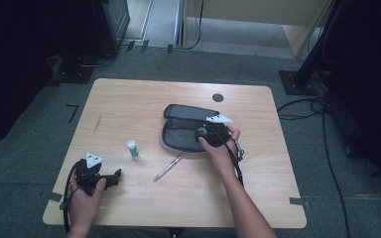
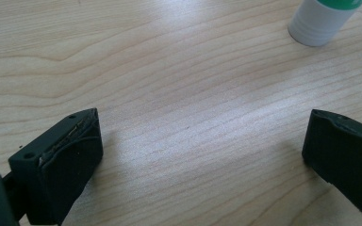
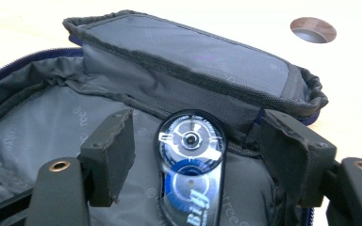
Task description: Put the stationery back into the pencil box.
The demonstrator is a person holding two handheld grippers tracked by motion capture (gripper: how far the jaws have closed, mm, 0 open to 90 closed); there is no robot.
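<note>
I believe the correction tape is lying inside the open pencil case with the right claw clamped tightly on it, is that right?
Not quite. The correction tape does lie inside the open pencil case, but the right claw is not clamped on it: the right gripper view shows both jaws standing clear of the tape on either side.

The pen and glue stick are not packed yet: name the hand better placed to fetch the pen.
Probably the left. The left gripper rests open and empty on the table, facing the glue stick and pen. The right gripper stands over the open pencil case, astride the correction tape.
</note>
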